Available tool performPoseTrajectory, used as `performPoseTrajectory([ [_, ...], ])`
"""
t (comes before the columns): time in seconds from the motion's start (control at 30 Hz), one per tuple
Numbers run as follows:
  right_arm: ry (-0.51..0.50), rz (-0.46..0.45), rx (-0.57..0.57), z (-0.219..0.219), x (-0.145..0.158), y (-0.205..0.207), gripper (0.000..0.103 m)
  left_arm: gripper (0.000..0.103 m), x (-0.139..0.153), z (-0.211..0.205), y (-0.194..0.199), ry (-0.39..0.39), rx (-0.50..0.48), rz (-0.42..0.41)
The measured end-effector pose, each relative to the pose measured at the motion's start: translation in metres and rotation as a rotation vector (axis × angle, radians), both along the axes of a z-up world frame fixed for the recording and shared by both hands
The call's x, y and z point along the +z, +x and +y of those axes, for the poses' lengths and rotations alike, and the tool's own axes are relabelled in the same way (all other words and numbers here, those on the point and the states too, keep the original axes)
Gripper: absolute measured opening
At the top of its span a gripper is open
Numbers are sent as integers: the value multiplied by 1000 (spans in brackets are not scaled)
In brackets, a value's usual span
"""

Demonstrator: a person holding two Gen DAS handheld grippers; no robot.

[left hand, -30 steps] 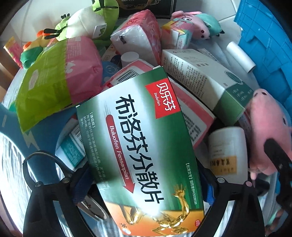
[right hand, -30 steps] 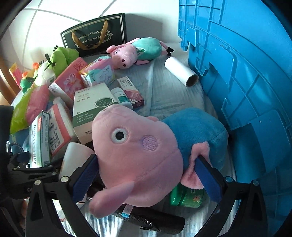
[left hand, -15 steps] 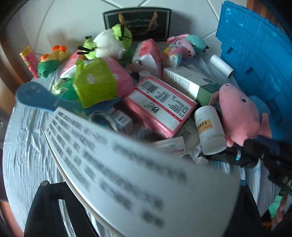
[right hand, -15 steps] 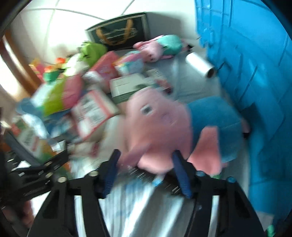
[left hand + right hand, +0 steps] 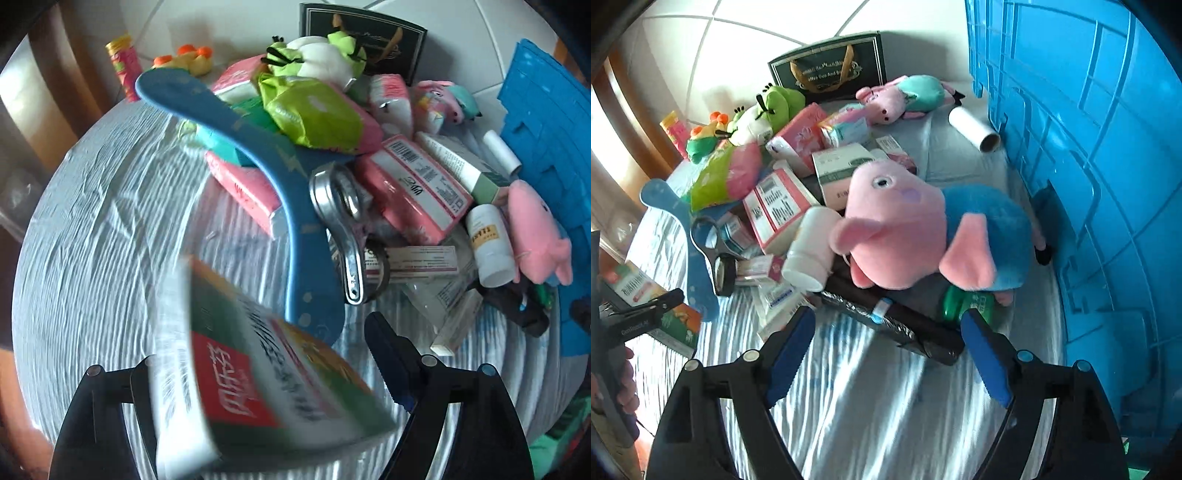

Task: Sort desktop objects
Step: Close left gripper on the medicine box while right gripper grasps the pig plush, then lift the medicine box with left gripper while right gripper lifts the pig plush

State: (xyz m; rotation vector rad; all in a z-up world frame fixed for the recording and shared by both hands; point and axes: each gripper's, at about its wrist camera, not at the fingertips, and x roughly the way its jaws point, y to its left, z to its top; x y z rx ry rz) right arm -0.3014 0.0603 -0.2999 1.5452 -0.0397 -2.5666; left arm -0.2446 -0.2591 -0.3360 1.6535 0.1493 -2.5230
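The ribbed blue plastic crate (image 5: 1089, 147) stands along the right edge of the tabletop (image 5: 92, 221), which is covered with a wrinkled pale cloth. Against the crate lies the soft pink-and-blue pig plush (image 5: 905, 229), slumped over a black cylinder and a green jar.

The right hand-held gripper (image 5: 888, 314) hangs just short of the plush. Its jaws have just been opening and stand wide, with nothing between them. If they close from here, they may pinch only a floppy ear. They could also nudge the smooth white pill bottle (image 5: 812, 251) leaning beside the plush and set it rolling.

The left hand-held gripper (image 5: 258, 343) has just been closing, and the green-and-red cardboard medicine box (image 5: 266, 376) is between its jaws, raised over bare cloth away from the pile. The box is blurred, but it appears gripped askew. Glossy card clamped at a corner could swivel or slide out.
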Motion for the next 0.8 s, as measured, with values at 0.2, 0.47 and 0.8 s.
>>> performPoseTrajectory([
  [0.2,81,26,53,4,3,-9,81,37,-22,8,4,38,18,-67],
  [0.47,157,34,183,-5,5,-39,83,74,-23,-1,27,48,96,-65],
  [0.8,279,19,279,-15,-20,-55,96,23,-27,5,29,131,143,-54],
])
